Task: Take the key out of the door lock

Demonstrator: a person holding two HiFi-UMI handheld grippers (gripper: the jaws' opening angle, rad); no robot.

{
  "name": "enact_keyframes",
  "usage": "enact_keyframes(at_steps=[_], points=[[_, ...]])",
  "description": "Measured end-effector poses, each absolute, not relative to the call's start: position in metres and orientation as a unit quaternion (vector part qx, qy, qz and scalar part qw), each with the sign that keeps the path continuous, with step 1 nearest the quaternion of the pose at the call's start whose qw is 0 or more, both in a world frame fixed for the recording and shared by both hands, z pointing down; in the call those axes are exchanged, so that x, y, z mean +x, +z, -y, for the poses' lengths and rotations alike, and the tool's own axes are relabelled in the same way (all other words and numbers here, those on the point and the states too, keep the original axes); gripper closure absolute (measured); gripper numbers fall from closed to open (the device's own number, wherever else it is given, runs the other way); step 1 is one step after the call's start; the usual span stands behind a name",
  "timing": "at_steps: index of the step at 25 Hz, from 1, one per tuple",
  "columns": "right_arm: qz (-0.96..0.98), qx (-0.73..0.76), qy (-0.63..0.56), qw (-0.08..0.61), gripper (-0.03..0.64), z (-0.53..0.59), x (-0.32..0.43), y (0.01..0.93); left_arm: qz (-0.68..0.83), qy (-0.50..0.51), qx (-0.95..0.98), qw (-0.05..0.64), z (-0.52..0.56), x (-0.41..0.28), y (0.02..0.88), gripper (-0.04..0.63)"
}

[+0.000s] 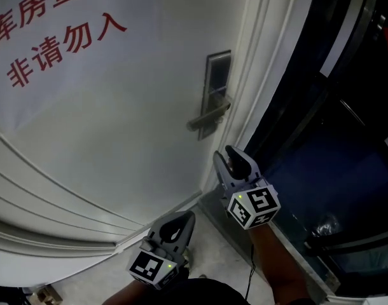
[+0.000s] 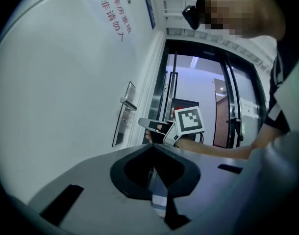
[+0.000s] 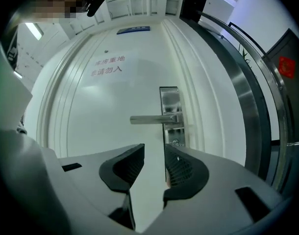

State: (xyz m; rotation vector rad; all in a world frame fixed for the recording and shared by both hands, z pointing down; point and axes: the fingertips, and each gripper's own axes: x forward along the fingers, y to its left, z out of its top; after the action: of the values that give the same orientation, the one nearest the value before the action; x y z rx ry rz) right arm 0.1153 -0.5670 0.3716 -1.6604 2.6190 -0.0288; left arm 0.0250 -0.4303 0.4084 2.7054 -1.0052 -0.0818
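Pointing right gripper point(image 3: 154, 153) at the lock plate point(image 3: 171, 106) on the door point(image 1: 105, 126), stopping short of it. Jaws sitting a narrow gap apart, gripping nothing. Hanging left gripper point(image 2: 152, 150) low and well back, jaws pressed together, also empty.

Guessing the key at the small round cylinder point(image 3: 175, 142) just under the lever handle point(image 3: 152, 119); judging that, not seeing it clearly.

Risking:
- nudging the key instead of gripping it, with the gap looking too tight to slip over a key bow
- clipping the handle going in, given how close above it sits
- jamming, if pulling at an angle or with the key turned

Struggling to resolve the key itself: too small, and partly masked by the right jaw tip. Getting only plate and handle from the head view, no keyhole detail.
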Motion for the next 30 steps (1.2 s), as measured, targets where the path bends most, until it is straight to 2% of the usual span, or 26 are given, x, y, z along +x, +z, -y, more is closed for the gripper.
enact_keyframes(at_steps=[14, 25, 30], points=[[-0.832, -0.555, -0.003, -0.017, 0.436, 0.667, 0.125, 0.385, 0.332, -0.007, 0.932, 0.147, 0.477, 0.019, 0.425, 0.591], [-0.835, -0.549, -0.018, -0.035, 0.437, 0.689, 0.127, 0.391, 0.332, -0.002, 0.93, 0.154, 0.493, 0.018, 0.43, 0.591], [-0.839, -0.543, -0.02, -0.036, 0.471, 0.69, 0.128, 0.391, 0.334, -0.001, 0.929, 0.157, 0.495, 0.018, 0.432, 0.591]])
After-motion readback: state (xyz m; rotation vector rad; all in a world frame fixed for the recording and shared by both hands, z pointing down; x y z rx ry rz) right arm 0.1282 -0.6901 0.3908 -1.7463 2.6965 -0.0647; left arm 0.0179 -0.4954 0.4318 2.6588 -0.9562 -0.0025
